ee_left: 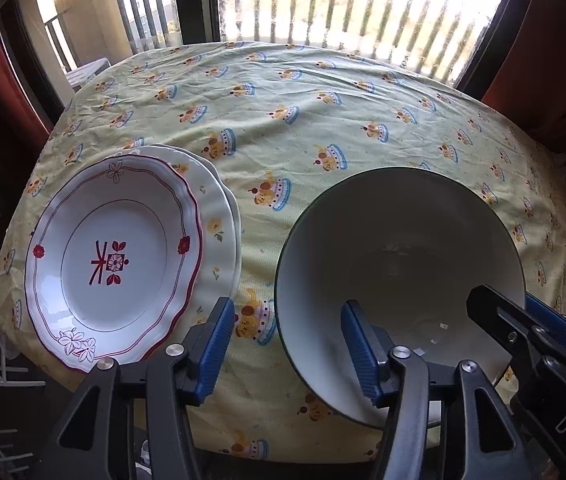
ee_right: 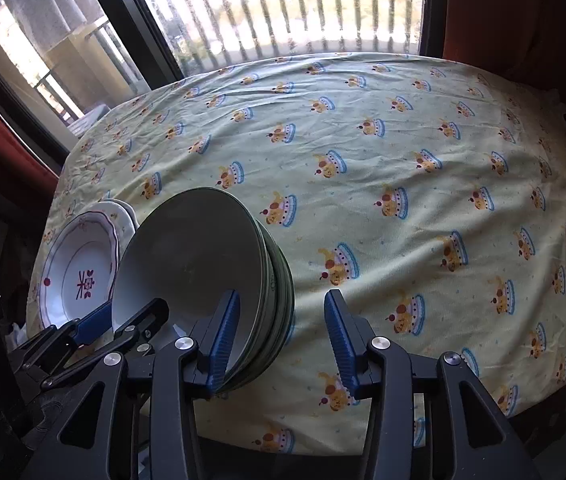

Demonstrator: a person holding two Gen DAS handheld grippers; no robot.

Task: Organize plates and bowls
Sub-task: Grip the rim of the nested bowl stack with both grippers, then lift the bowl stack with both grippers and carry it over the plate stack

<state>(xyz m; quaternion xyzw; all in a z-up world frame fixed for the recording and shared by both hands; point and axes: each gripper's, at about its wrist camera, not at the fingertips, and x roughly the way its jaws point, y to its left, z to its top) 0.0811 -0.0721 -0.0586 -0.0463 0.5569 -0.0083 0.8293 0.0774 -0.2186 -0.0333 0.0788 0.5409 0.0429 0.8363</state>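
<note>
A stack of green-rimmed white bowls [ee_right: 191, 256] stands near the table's front edge; the left wrist view looks down into the top bowl [ee_left: 395, 240]. To its left lies a stack of plates [ee_left: 115, 256], the top one white with red flowers; it also shows as plates [ee_right: 81, 276]. My left gripper [ee_left: 289, 348] is open and straddles the bowl's left rim, one pad inside, one outside. My right gripper [ee_right: 283, 340] is open astride the right rim, with its right pad apart from the stack. Each view shows the other gripper: the right gripper [ee_left: 523, 310] and the left gripper [ee_right: 117, 320].
A yellow tablecloth [ee_right: 403, 200] with a puppy print covers the round table; its far and right parts are bare. Behind are a window with a balcony railing [ee_left: 343, 12] and red curtains [ee_left: 555, 60]. A white rack [ee_left: 3, 372] stands below the table's left edge.
</note>
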